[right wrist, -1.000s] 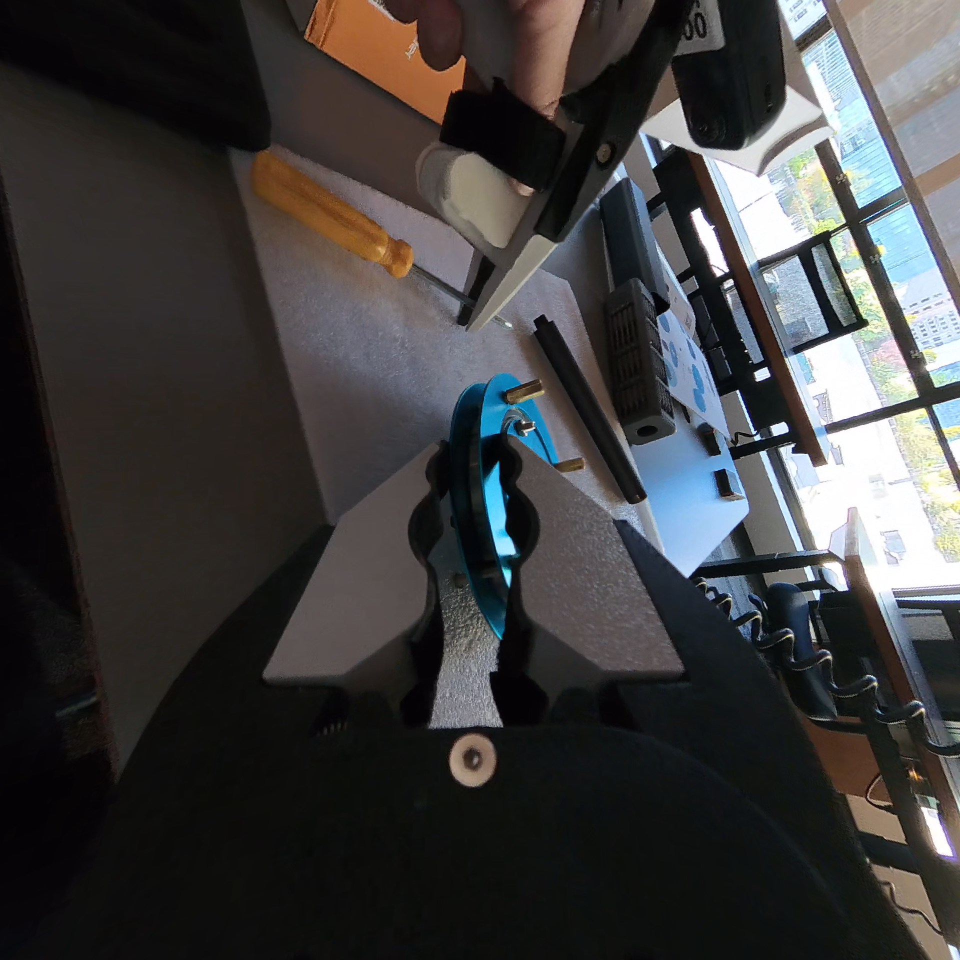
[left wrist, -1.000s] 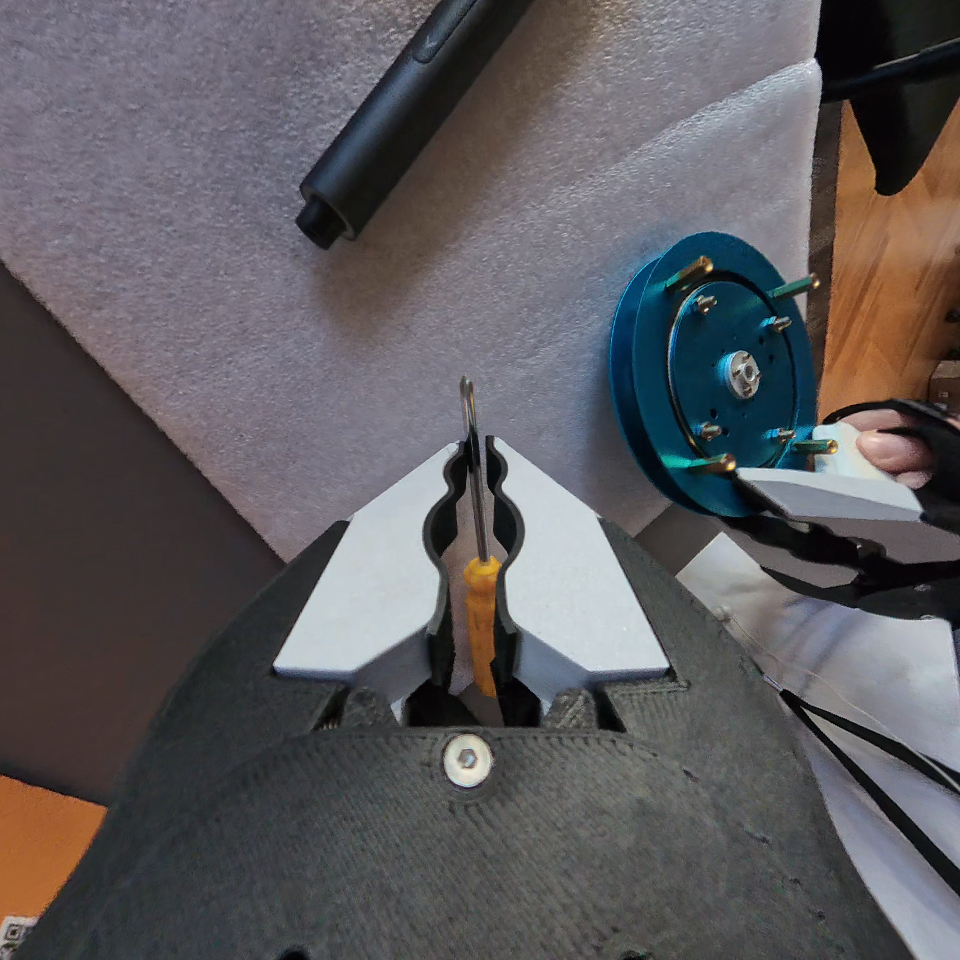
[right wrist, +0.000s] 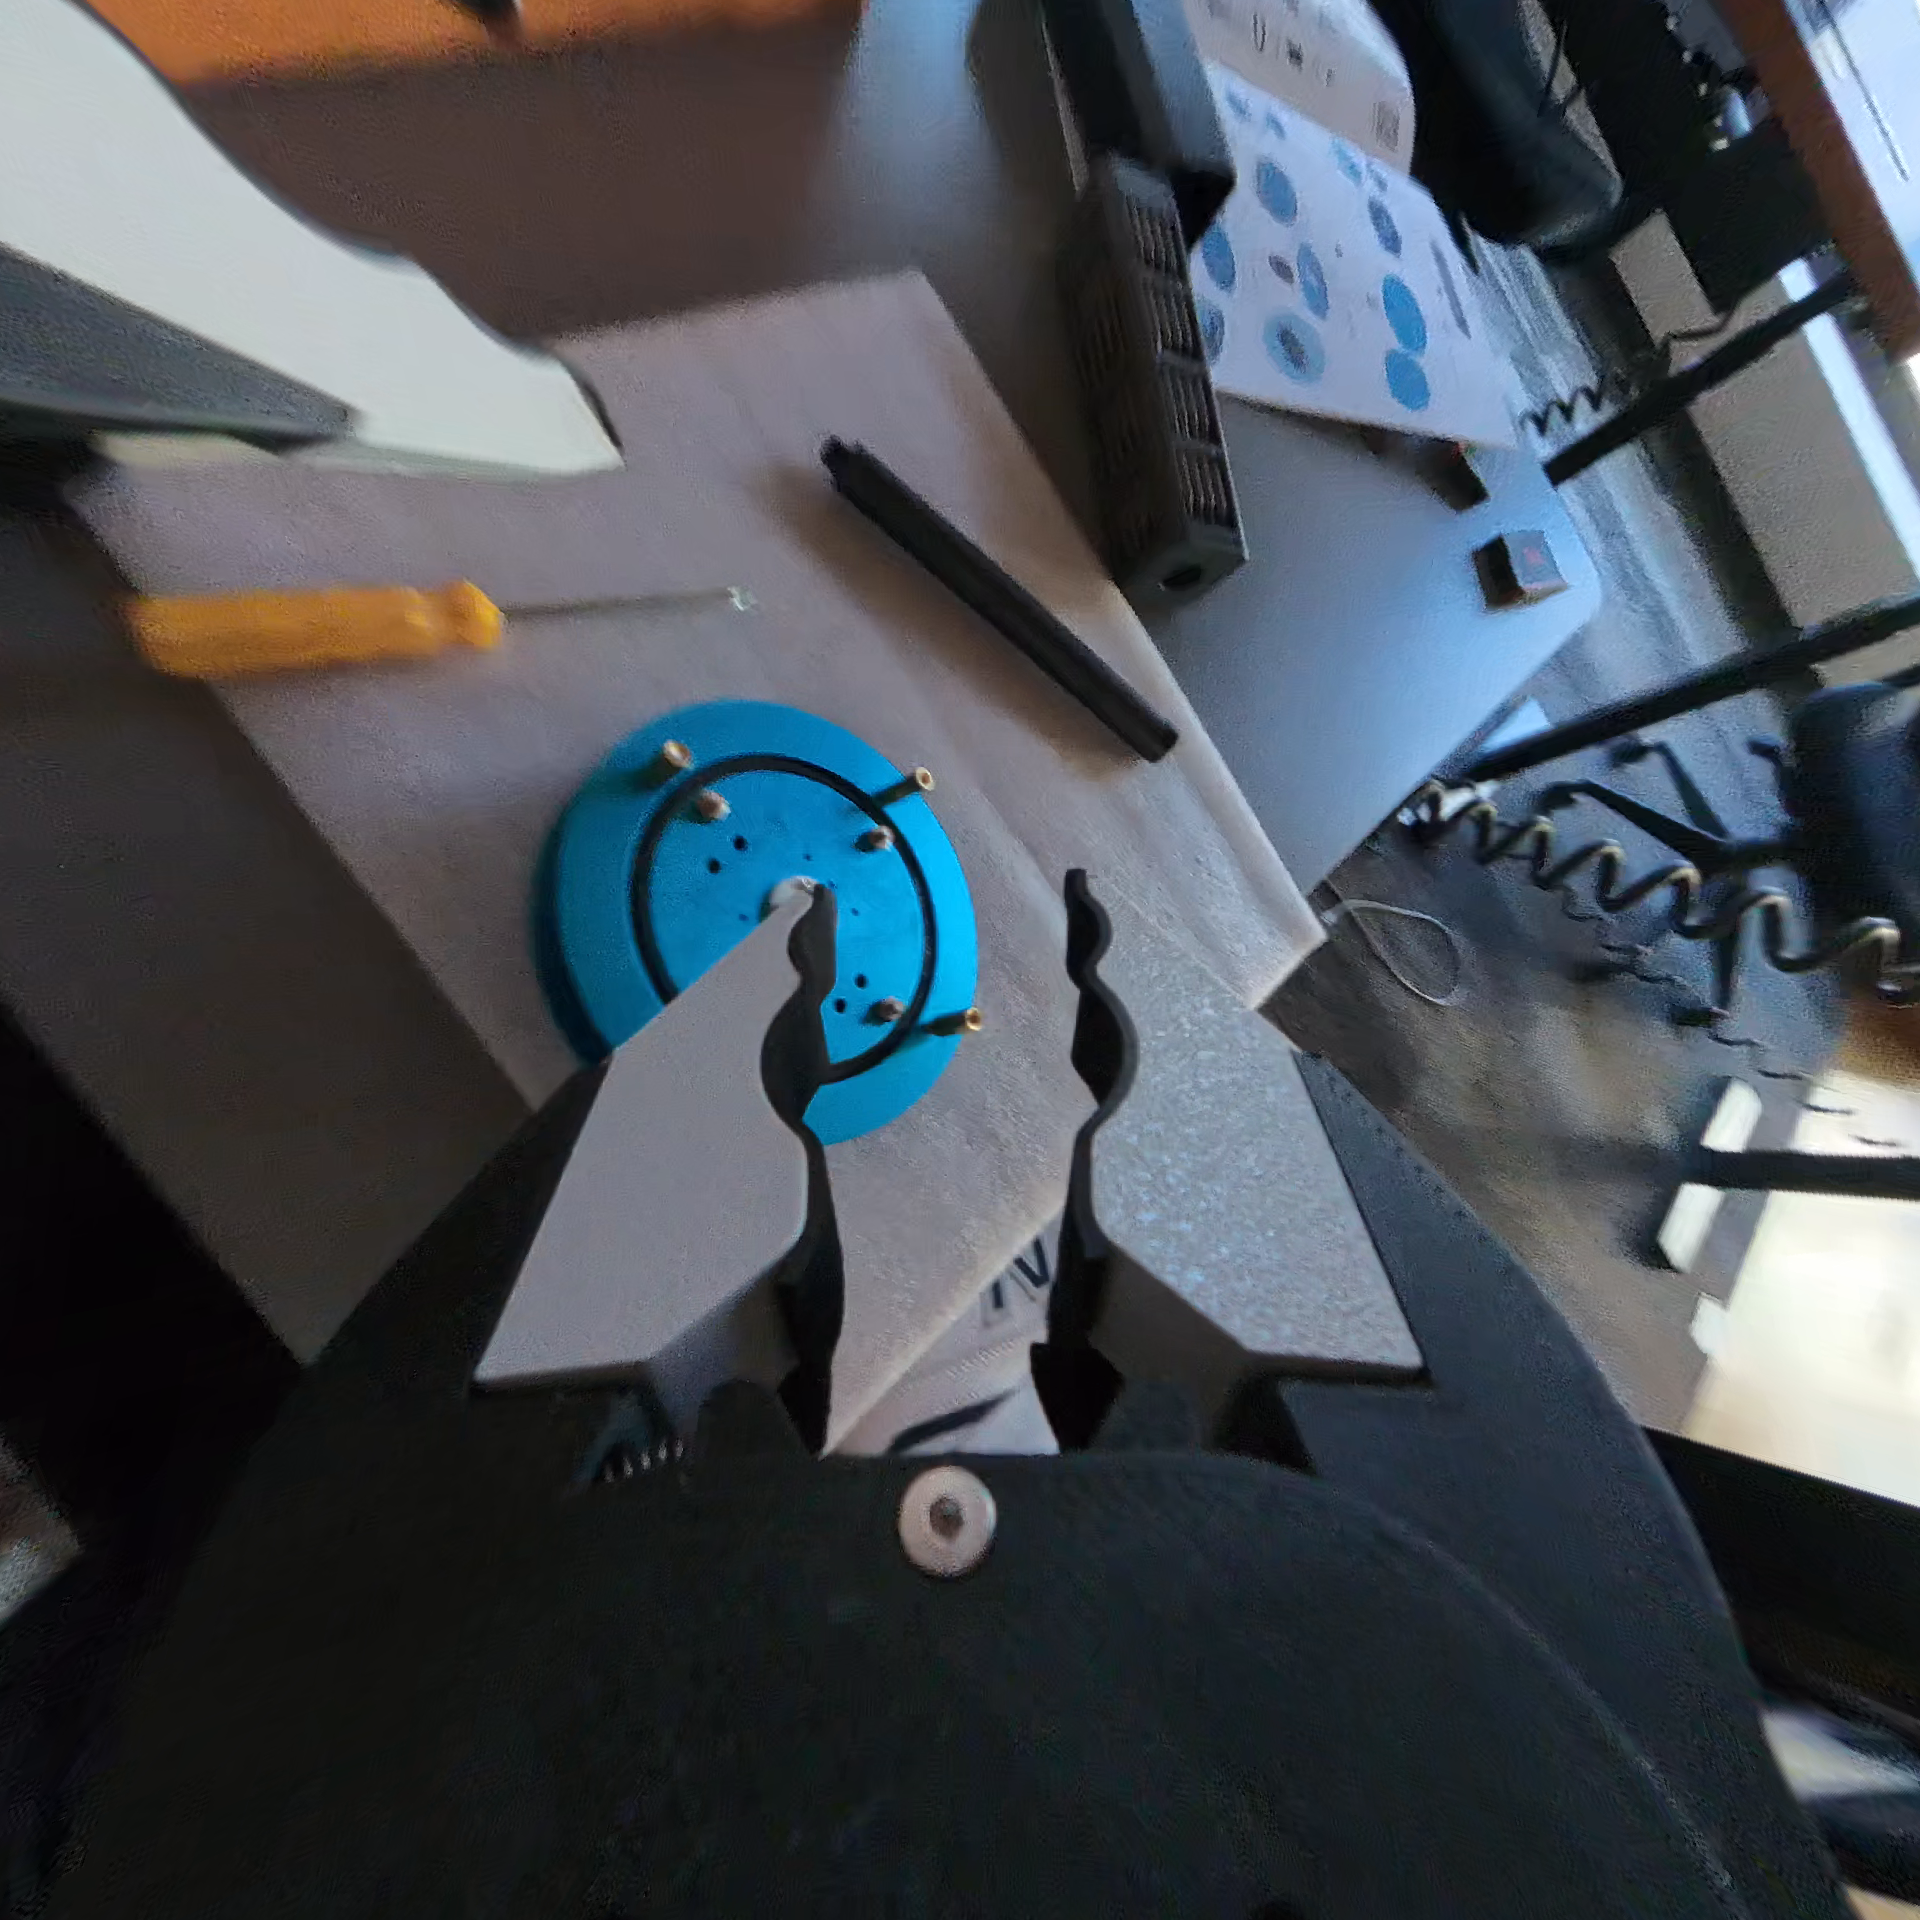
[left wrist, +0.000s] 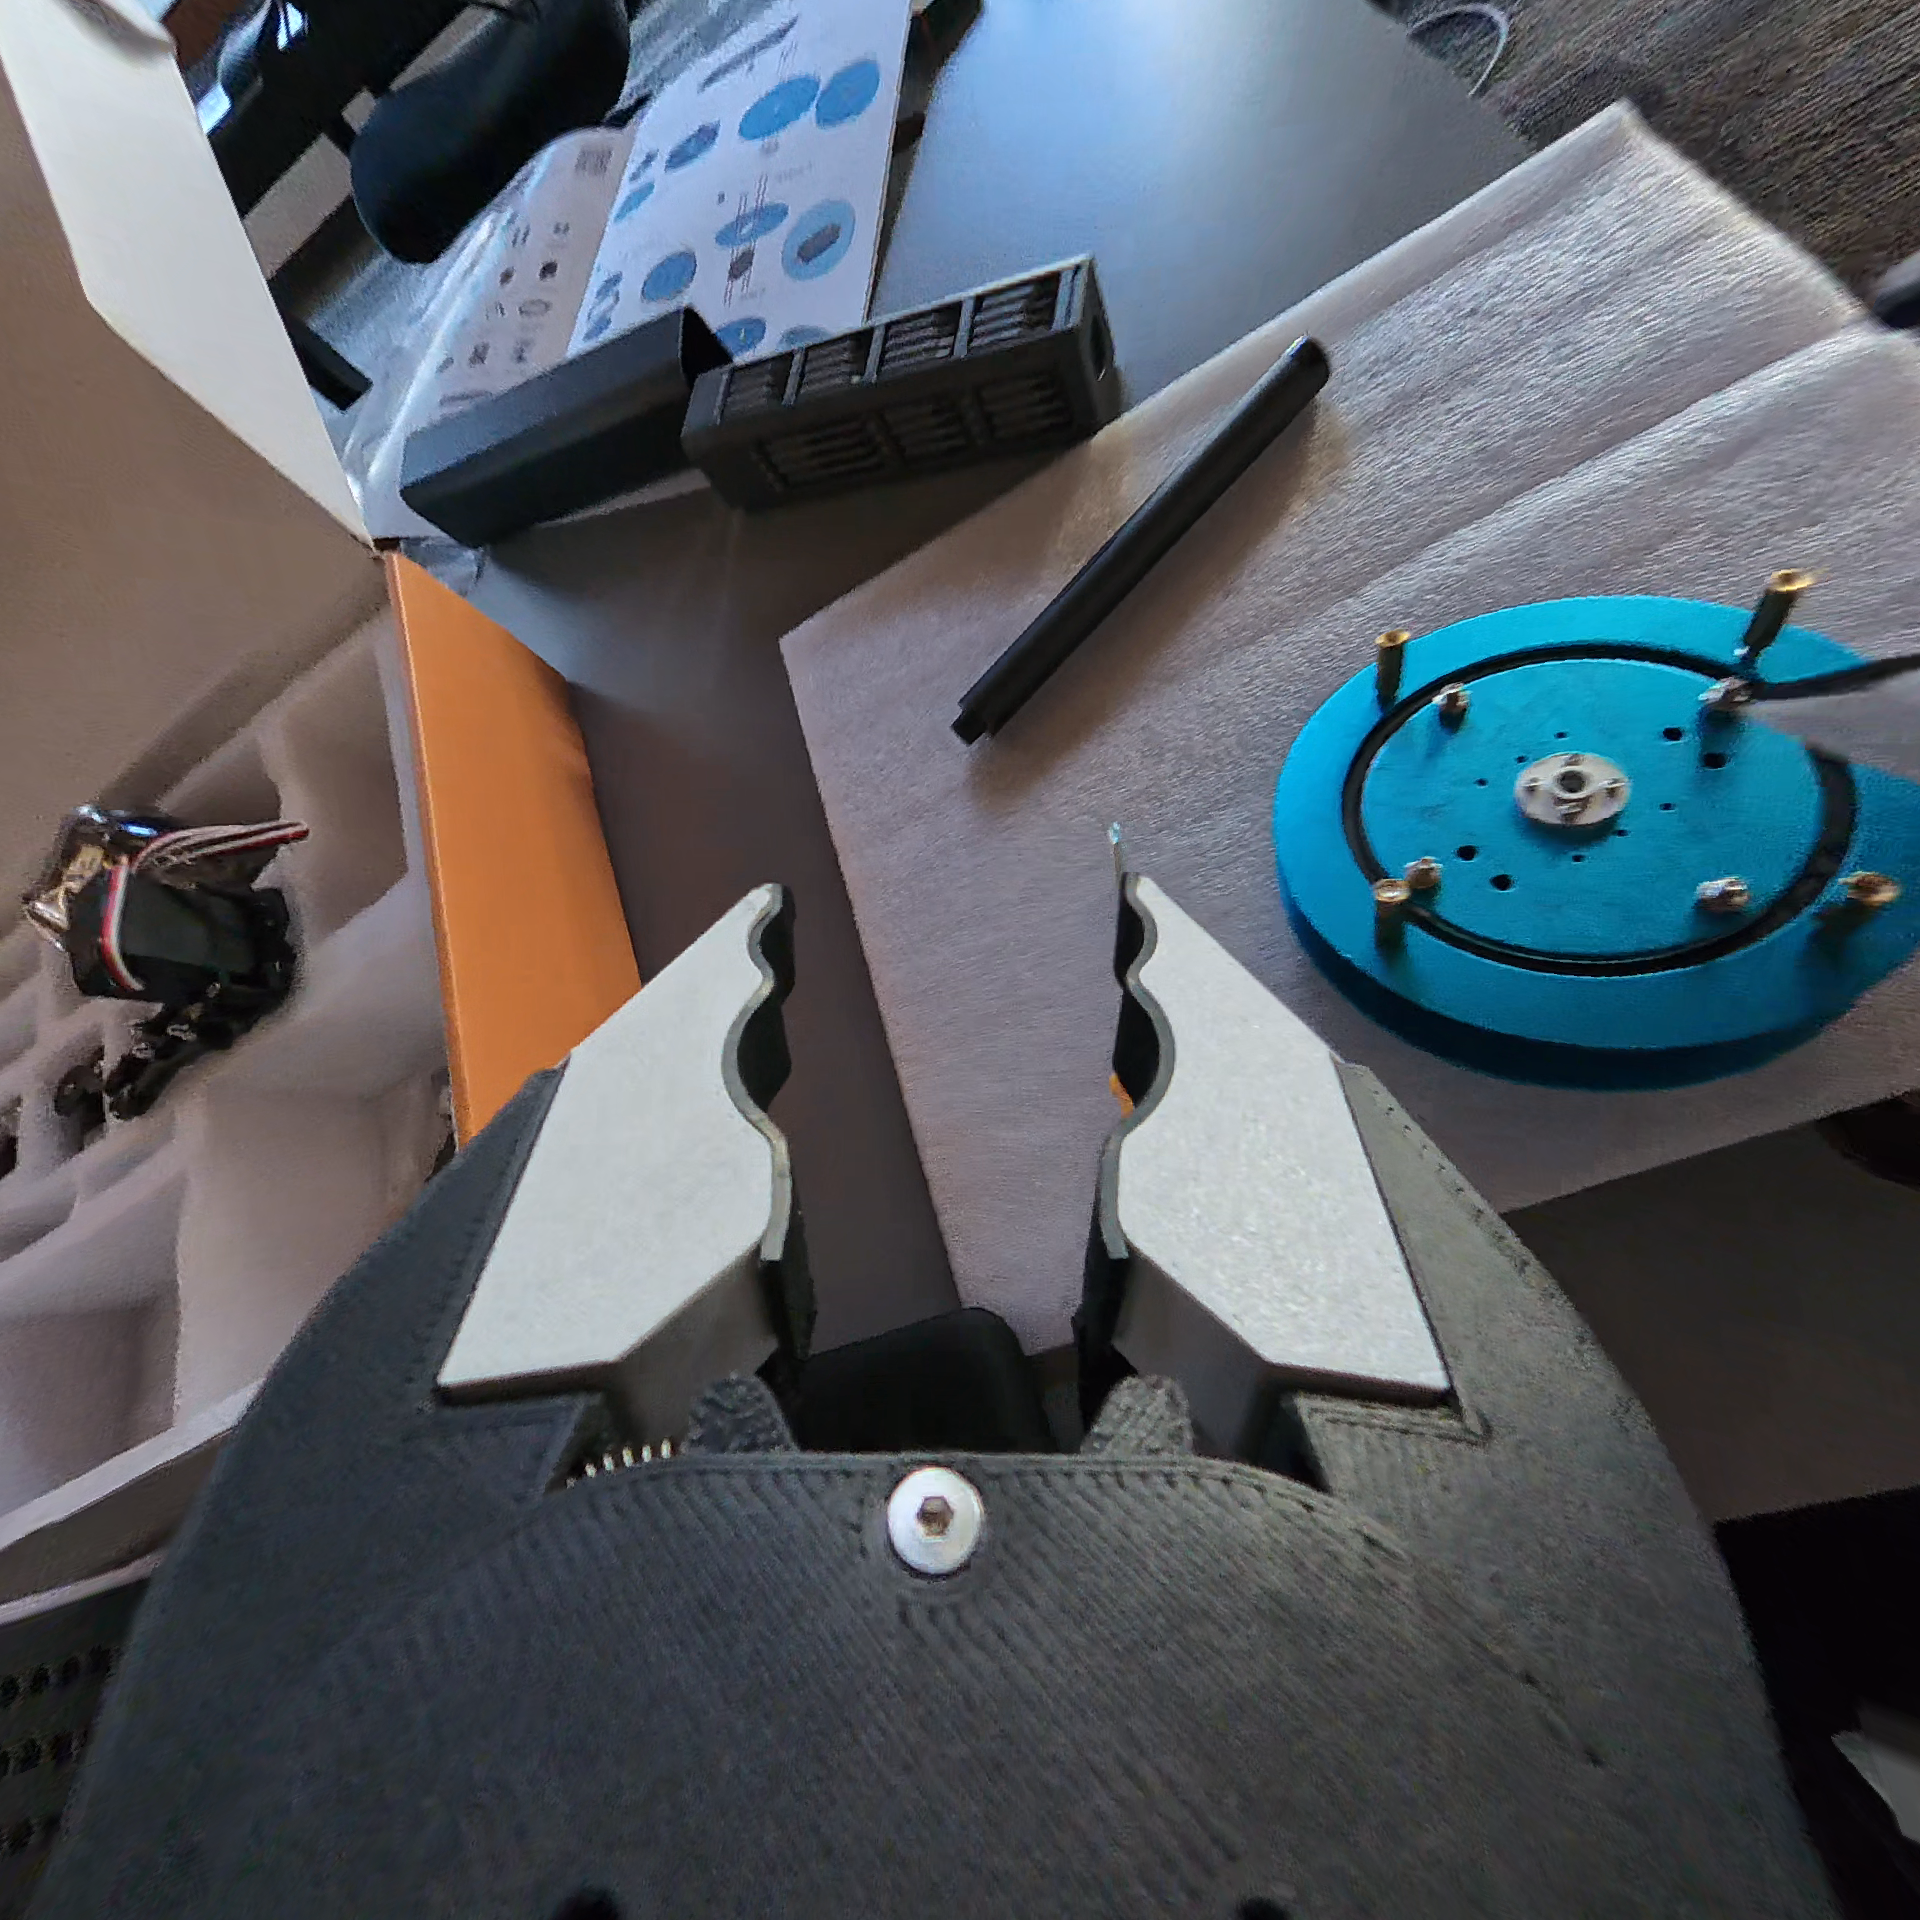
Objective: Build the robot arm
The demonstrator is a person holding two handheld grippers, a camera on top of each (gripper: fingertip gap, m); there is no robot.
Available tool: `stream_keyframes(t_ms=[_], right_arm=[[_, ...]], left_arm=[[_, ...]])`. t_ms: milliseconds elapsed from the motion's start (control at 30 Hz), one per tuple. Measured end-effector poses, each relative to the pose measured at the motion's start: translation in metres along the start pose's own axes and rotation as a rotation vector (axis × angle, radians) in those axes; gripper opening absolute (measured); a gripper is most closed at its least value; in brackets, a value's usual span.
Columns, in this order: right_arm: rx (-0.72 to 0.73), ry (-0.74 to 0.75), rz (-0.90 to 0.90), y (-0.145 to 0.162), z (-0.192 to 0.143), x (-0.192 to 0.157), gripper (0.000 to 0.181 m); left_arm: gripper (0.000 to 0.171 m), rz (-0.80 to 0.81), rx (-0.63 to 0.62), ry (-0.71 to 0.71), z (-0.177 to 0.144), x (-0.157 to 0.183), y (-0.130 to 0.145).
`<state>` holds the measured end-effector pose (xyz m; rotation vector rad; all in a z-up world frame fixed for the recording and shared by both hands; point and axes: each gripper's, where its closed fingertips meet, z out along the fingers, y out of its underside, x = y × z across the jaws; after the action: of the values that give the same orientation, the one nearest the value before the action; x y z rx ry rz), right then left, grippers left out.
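The left gripper (left wrist: 945, 904) and right gripper (right wrist: 951, 899) are both gaping wide, gripping nothing. The orange-handled screwdriver (right wrist: 312, 627) is lying flat on the white foam sheet (right wrist: 520, 790), tip pointing toward the black rod (right wrist: 997, 597). The blue disc (right wrist: 717, 894) is lying flat beside it, brass posts sticking up.

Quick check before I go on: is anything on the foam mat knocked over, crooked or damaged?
Nothing stands out. The blue disc lies flat on the foam mat with its brass posts upright. The orange-handled screwdriver and the black rod lie flat on the mat, apart from the disc. Both the left claw and the right claw are open and empty.
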<state>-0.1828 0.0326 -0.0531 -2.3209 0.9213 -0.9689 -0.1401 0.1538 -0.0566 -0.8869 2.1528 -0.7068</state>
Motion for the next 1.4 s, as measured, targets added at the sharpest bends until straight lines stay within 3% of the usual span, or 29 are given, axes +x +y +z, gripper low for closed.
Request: stream_keyframes(t_ms=[100, 300, 400, 600, 700, 900, 1067, 1167, 1267, 1333, 1400], right_arm=[[-0.082, -0.053, -0.006, 0.009, 0.015, -0.018, 0.043], [-0.039, -0.083, 0.030, 0.007, 0.015, -0.030, 0.038], [-0.041, -0.099, 0.098, 0.005, 0.014, -0.024, 0.038], [-0.039, -0.117, 0.154, 0.005, 0.007, -0.024, 0.039], [-0.046, -0.050, 0.089, 0.012, 0.006, -0.020, 0.037], [-0.044, -0.065, 0.140, 0.009, 0.002, -0.011, 0.037], [-0.079, -0.060, 0.092, 0.021, 0.001, -0.023, 0.037], [-0.050, -0.103, 0.151, 0.016, 0.000, -0.023, 0.037], [-0.061, -0.046, 0.147, 0.014, -0.001, -0.006, 0.039], [-0.063, -0.074, 0.127, 0.017, -0.001, -0.013, 0.041], [-0.063, -0.069, 0.042, 0.027, 0.003, -0.020, 0.043]], left_arm=[[0.060, 0.057, 0.007, -0.005, -0.007, 0.010, -0.004], [0.051, 0.081, 0.002, 0.061, -0.010, 0.032, -0.003], [0.049, 0.070, 0.003, 0.113, -0.011, 0.044, -0.003], [0.045, 0.141, 0.024, 0.052, -0.013, 0.044, -0.008], [0.053, 0.084, -0.021, 0.103, -0.009, 0.045, -0.005], [0.045, 0.162, -0.003, 0.095, -0.011, 0.061, -0.005], [0.049, 0.069, -0.023, 0.161, -0.009, 0.060, -0.004], [0.042, 0.108, 0.002, 0.140, -0.012, 0.058, -0.009], [0.045, 0.182, 0.011, 0.117, -0.012, 0.070, -0.009], [0.041, 0.098, 0.042, 0.206, -0.012, 0.078, -0.013], [0.057, -0.063, 0.048, 0.319, -0.011, 0.071, -0.015]])
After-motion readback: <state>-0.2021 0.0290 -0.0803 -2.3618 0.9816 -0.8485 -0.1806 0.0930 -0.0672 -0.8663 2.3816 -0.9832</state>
